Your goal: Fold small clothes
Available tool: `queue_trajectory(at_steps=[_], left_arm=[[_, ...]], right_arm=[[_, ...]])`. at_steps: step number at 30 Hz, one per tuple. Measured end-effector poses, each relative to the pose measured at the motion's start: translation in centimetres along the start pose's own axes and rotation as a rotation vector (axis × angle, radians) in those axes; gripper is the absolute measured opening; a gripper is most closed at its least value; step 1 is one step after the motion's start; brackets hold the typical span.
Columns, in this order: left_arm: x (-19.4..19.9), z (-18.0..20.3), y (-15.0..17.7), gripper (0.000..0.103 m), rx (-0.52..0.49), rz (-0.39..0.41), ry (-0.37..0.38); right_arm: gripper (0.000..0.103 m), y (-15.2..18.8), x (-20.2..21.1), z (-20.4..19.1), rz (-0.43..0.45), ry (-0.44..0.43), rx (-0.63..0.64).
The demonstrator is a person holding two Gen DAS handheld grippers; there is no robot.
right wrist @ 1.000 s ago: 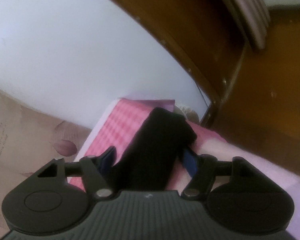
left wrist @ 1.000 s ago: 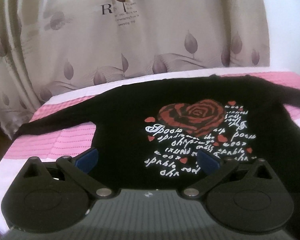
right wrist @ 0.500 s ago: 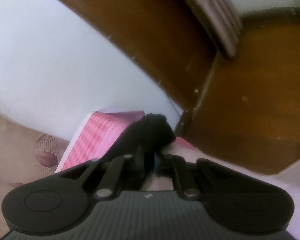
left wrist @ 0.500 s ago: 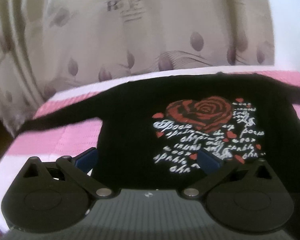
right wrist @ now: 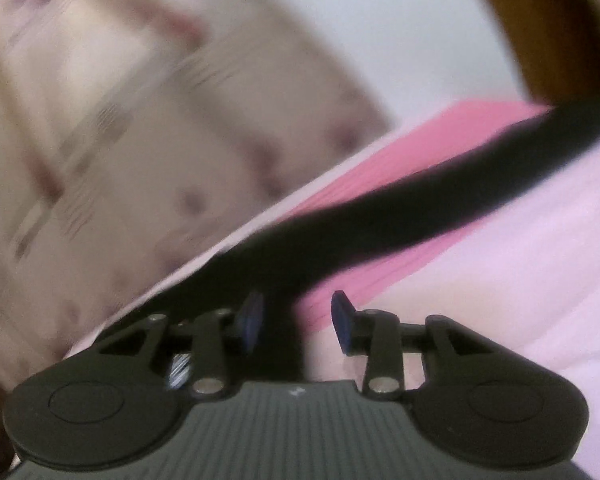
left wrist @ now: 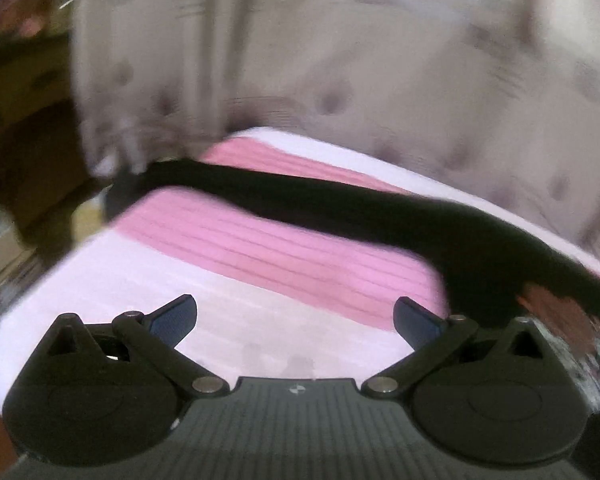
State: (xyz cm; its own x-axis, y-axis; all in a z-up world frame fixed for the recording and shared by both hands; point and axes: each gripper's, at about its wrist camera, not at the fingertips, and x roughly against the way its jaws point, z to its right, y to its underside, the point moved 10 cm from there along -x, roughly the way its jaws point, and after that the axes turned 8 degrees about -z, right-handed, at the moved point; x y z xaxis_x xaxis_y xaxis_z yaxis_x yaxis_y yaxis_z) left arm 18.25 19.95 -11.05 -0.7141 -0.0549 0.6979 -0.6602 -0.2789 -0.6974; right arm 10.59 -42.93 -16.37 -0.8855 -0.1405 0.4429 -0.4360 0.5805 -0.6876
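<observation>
A black long-sleeved top with a red rose print (left wrist: 556,316) lies on the pink and white striped bed cover (left wrist: 260,248). In the blurred left wrist view one sleeve (left wrist: 300,196) stretches toward the bed's far left corner. My left gripper (left wrist: 296,320) hovers open over the cover, short of that sleeve, with nothing between its blue pads. In the right wrist view the other sleeve (right wrist: 440,200) runs from the upper right down between the jaws of my right gripper (right wrist: 296,322). Those jaws are opening. The cloth lies by the left pad and the right pad stands off it.
A beige curtain with leaf shapes (left wrist: 340,60) hangs right behind the bed. Brown boxes and dark clutter (left wrist: 24,128) stand past the bed's left edge. A white wall (right wrist: 380,20) and brown wood (right wrist: 540,20) show at the top right of the right wrist view.
The left gripper swept left, off the top's body to bare cover near the sleeve. The right gripper shut on the sleeve end, moved along it toward the curtain, and its jaws have parted.
</observation>
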Motion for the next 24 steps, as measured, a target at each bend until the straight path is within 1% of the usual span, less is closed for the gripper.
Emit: queue_trajectory(at_steps=[1, 3, 4, 5, 6, 8, 10, 11, 13, 14, 16, 18, 21, 22, 23, 24], left_arm=[[-0.4, -2.4, -1.2, 0.101, 0.040, 0.006, -0.003], [-1.4, -7.4, -3.6, 0.100, 0.133, -0.011, 0.004], [-2.0, -9.5, -4.7, 0.099, 0.182, -0.025, 0.020], [-2.9, -11.9, -5.9, 0.099, 0.227, -0.046, 0.045], [-3.9, -13.6, -7.0, 0.098, 0.252, -0.071, 0.061], [-5.7, -16.5, -8.4, 0.096, 0.303, -0.108, 0.087], [-8.0, -19.0, -9.4, 0.096, 0.360, -0.146, 0.135], [-9.6, -19.8, -9.7, 0.096, 0.391, -0.173, 0.165], [-12.4, -21.3, -9.7, 0.094, 0.442, -0.225, 0.194], [-13.8, -21.7, -9.5, 0.092, 0.469, -0.243, 0.213], [-15.9, -22.1, -9.6, 0.091, 0.492, -0.270, 0.260], [-17.3, -21.6, -9.8, 0.091, 0.511, -0.271, 0.323], [-19.4, -20.5, -10.8, 0.090, 0.547, -0.275, 0.391], [-20.1, -20.4, -11.0, 0.088, 0.566, -0.282, 0.403], [-20.6, -20.2, -11.3, 0.068, 0.590, -0.275, 0.419], [-20.7, -20.0, -11.7, 0.040, 0.602, -0.254, 0.443]], right_arm=[[0.038, 0.9, -0.5, -1.7, -0.017, -0.006, 0.045], [0.041, 2.5, -1.7, -5.1, -0.043, 0.016, 0.152], [0.048, 3.2, -2.2, -6.4, -0.057, 0.022, 0.194], [0.058, 3.9, -2.8, -7.3, -0.073, 0.024, 0.231], [0.060, 4.6, -3.4, -8.2, -0.087, 0.035, 0.263], [0.061, 5.3, -4.5, -8.8, -0.105, 0.074, 0.312], [0.061, 6.0, -4.9, -9.3, -0.112, 0.113, 0.364], [0.061, 6.1, -5.2, -9.3, -0.114, 0.127, 0.378], [0.061, 6.2, -5.8, -9.2, -0.123, 0.153, 0.386], [0.061, 6.1, -6.1, -9.0, -0.126, 0.163, 0.384], [0.061, 6.5, -5.7, -8.8, -0.131, 0.181, 0.378], [0.061, 6.8, -5.8, -8.7, -0.144, 0.202, 0.377], [0.061, 7.0, -6.4, -8.7, -0.157, 0.227, 0.409], [0.062, 7.1, -6.5, -8.8, -0.161, 0.234, 0.423], [0.062, 7.3, -6.6, -8.9, -0.163, 0.242, 0.439], [0.062, 7.4, -6.6, -9.0, -0.163, 0.244, 0.448]])
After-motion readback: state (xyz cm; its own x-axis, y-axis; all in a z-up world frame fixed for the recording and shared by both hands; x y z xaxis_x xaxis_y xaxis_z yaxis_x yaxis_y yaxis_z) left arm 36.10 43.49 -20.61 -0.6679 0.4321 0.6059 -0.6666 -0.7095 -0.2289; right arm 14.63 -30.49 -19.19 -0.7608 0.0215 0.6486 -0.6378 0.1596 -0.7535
